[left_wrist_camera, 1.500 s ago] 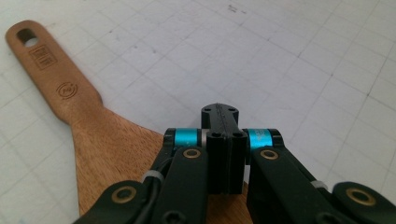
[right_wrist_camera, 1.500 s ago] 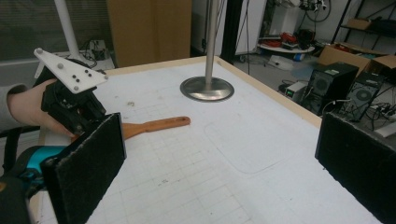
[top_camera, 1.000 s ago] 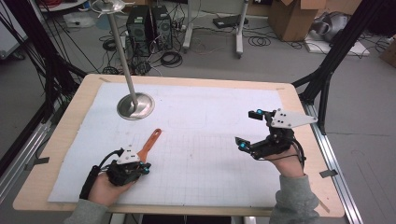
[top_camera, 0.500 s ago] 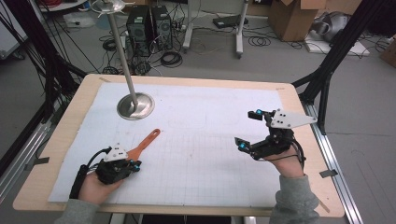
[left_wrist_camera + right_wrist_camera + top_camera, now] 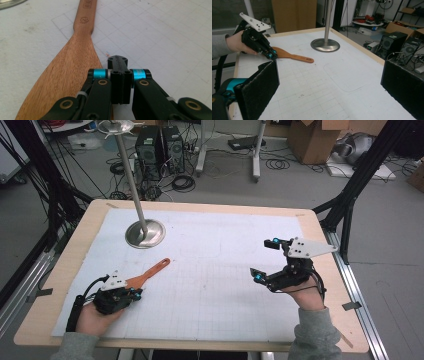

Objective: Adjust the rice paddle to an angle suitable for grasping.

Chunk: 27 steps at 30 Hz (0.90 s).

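The spatula looks like smooth reddish-brown wood with a fine visible grain and a low sheen. At the upper left of the high view, the stand's round base and pole are shiny, polished metal. A matt white gridded sheet covers the pale wooden table. The right gripper has rough, matt black pads.

Spatula lies near-left on the counter, left hand-held gripper at its blade; stand base behind it, right hand-held gripper well apart, right.
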Available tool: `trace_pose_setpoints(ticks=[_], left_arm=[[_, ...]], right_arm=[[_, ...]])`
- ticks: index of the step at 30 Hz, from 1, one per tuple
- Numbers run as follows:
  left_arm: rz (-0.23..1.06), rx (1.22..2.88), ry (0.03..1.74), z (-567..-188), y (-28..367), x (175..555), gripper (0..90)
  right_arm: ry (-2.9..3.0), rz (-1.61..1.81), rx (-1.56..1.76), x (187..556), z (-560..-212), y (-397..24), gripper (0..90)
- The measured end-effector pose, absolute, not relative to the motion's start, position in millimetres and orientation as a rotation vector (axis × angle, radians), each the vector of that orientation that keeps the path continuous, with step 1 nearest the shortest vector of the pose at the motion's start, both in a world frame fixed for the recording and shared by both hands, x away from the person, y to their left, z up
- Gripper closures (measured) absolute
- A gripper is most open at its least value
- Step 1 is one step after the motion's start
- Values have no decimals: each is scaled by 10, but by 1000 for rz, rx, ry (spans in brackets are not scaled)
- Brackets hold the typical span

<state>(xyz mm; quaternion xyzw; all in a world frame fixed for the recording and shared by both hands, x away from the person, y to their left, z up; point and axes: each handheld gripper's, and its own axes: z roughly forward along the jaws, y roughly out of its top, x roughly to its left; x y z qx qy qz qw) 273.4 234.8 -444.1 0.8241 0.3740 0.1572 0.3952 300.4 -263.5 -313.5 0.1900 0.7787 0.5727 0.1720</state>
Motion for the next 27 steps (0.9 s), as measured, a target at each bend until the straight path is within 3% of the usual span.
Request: trace_pose_setpoints(ticks=[18,27], left_arm=[[398,2067,937,-4386,2453,2782,894],[426,2071,911,-4248,2457,2850,714]], right_arm=[[2217,1614,542,2978,-3148,-2654,3],[2248,1586,550,2987,-3205,-2582,3]])
